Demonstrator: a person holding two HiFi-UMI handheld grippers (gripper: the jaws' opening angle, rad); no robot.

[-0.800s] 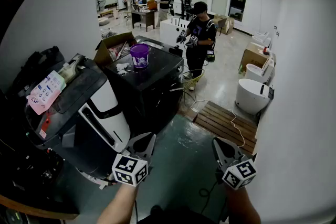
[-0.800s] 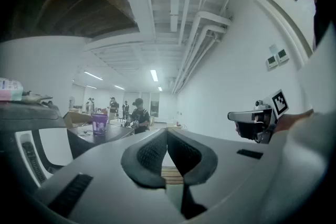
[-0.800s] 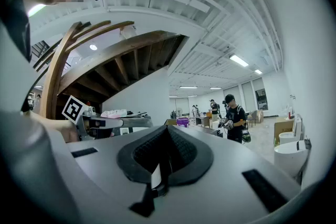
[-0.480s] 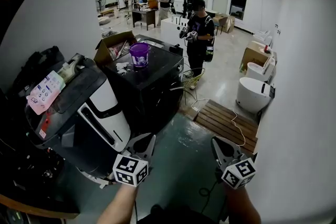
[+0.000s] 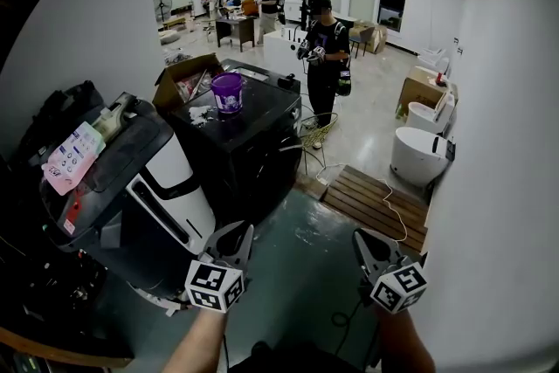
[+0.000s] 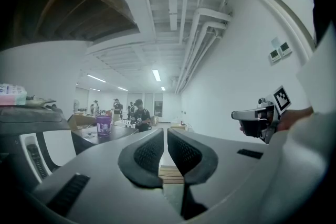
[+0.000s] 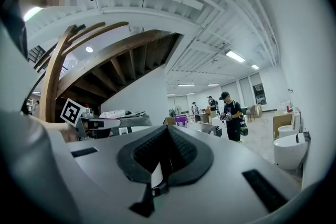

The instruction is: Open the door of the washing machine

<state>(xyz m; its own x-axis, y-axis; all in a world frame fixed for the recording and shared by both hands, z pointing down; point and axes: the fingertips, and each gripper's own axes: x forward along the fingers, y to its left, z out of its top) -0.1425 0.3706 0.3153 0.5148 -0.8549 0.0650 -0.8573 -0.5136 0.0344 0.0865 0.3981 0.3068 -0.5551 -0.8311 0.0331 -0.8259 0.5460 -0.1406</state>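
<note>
the person in black (image 5: 321,48) across the room now stands a little further off than a moment ago, while both tongs hang about where they were. the left tongs (image 5: 238,233) are pressed together with nothing between them, and the right tongs (image 5: 367,242) are likewise pressed together and empty; both point level over the green floor (image 5: 301,262). the washing machine (image 5: 175,179), white-sided with a dark top, stands at the left, just beyond the left tongs and touched by neither. a pink-and-white pack (image 5: 74,157) lies on its top. behind it, a purple bucket (image 5: 227,92) sits on a black unit (image 5: 253,144).
</note>
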